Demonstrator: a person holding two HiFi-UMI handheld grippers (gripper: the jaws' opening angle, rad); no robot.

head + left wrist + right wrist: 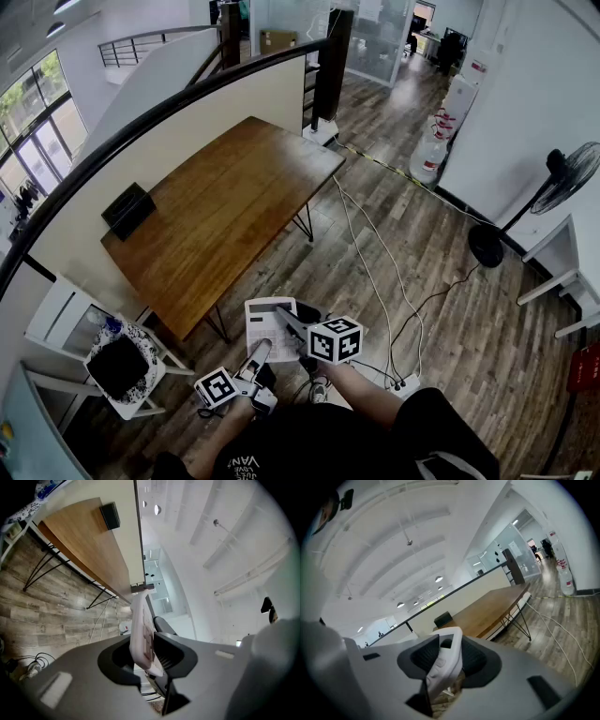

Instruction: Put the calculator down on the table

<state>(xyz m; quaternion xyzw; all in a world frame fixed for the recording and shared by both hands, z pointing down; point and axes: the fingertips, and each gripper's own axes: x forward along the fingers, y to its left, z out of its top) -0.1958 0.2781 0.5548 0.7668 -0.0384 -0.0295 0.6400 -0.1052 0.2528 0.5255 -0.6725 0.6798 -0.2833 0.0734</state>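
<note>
A white calculator [269,328] hangs in the air over the wood floor, in front of the near corner of the wooden table [225,211]. My left gripper [262,350] comes up from below and is shut on the calculator's near end. My right gripper [285,320] reaches in from the right and is shut on its far part. In the left gripper view the calculator [141,625] stands edge-on between the pads of the left gripper [146,652]. The right gripper view shows the calculator [449,652] tilted inside the right gripper [446,663].
A black box [128,208] sits at the table's far left end by the wall. A white chair with a black cushion [117,367] stands to my left. Cables and a power strip [403,382] lie on the floor to my right. A standing fan [566,183] is further right.
</note>
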